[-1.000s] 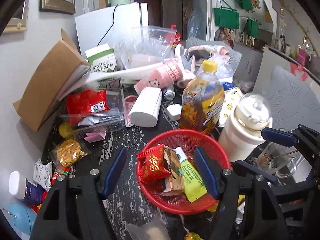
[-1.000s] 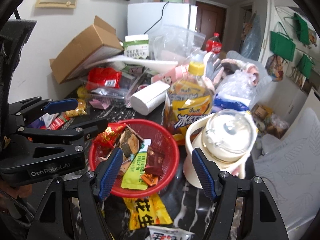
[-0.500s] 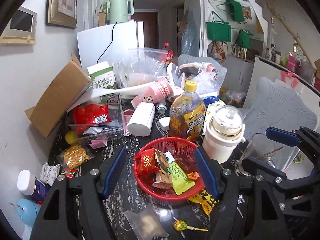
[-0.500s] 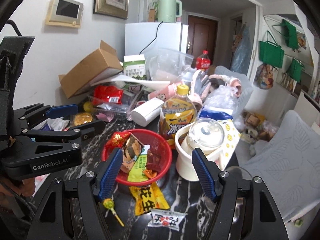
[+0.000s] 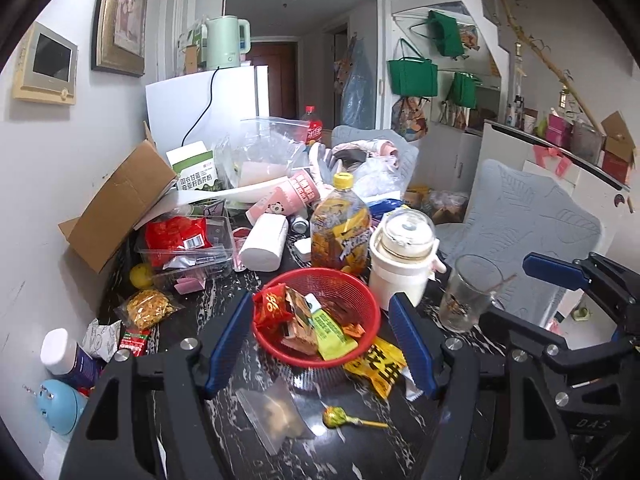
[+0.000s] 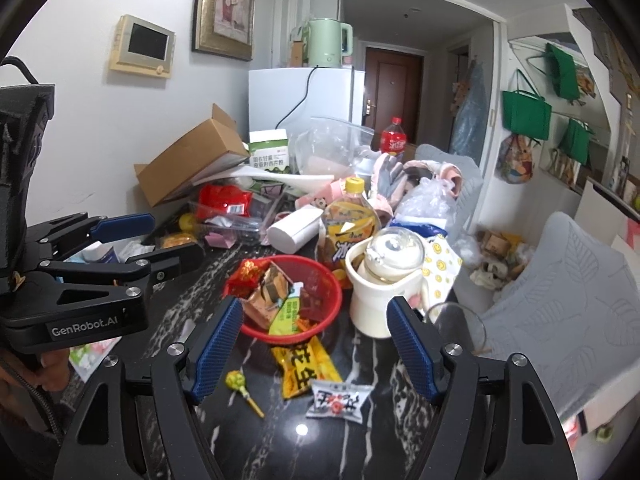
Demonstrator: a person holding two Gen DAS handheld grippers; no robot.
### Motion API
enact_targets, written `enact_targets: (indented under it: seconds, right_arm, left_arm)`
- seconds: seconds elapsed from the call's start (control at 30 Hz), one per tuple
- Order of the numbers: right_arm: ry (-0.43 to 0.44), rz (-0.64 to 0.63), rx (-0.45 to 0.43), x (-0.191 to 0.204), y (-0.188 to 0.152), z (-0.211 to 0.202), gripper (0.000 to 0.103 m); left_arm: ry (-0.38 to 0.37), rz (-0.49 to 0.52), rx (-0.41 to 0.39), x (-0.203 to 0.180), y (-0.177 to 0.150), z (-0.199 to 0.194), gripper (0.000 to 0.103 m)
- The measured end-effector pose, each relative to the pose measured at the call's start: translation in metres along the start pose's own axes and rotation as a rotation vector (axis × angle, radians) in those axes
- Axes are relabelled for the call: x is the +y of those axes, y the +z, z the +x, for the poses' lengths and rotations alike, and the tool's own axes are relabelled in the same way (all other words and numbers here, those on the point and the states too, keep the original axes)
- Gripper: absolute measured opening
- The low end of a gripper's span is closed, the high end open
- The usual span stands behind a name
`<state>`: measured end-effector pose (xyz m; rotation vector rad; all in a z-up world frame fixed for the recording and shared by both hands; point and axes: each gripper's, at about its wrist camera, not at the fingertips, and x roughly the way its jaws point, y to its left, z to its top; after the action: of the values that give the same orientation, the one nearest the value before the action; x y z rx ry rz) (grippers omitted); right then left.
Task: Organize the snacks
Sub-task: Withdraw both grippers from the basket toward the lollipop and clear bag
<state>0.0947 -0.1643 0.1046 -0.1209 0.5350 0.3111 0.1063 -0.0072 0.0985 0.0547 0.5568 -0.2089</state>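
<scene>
1. The red basket (image 5: 320, 312) sits mid-bench on the dark marbled bench (image 6: 360, 432) and serves as the collecting point for snacks. It already holds a red foil packet (image 5: 272, 306), a brown wrapped bar (image 5: 298, 320), a green sachet (image 5: 330, 330) and some small orange pieces.
2. Several snacks lie loose on the near side of the basket: a yellow peanut packet (image 6: 306, 368) with one end tucked under the basket's rim, a lollipop (image 6: 240, 386), a white-and-red candy packet (image 6: 340, 398) and a clear bag of biscuit pieces (image 5: 276, 414). I judge these are the ones left to gather.
3. The left claw (image 5: 320, 344) hangs above the bench with its blue pads wide apart and nothing between them, the basket framed in the gap. The right claw (image 6: 314, 350) is likewise spread and empty, over the yellow packet and lollipop. Both look placed to choose a next pick.
4. Just beside the basket stand a white lidded pot (image 6: 384, 280), a tea bottle (image 5: 340, 232) and an empty glass tumbler (image 5: 470, 294); they crowd the far and right sides, so reaching from the near side seems easier.
5. Further left, a clear plastic tray (image 5: 188, 248) holds a red bag, and a noodle-snack bag (image 5: 148, 308) lies near the wall.
6. A cardboard box (image 6: 192, 160) lies tipped on its side at the back.
</scene>
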Motion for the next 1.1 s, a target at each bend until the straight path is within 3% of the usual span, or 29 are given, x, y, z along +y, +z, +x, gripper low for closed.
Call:
enact_targets:
  seconds: [0.23,0.47,0.7,1.1]
  right_arm:
    - [0.012,0.025,0.008,0.004,-0.022,-0.015,0.075]
    - [0.024,0.041,0.053,0.011,-0.048,-0.013,0.075]
    - [0.091,0.052,0.120,0.024,-0.074,0.006,0.075]
    - [0.176,0.013,0.208,0.051,-0.087,0.056,0.075]
  left_arm:
    - [-0.036,-0.007,0.019,-0.006,-0.023,-0.014,0.069]
    - [-0.020,-0.027,0.029,-0.004,-0.047,-0.017,0.069]
    - [-0.032,-0.077,0.104,0.009,-0.076,-0.005,0.069]
    - [-0.020,-0.182,0.212,0.045,-0.114,0.022,0.069]
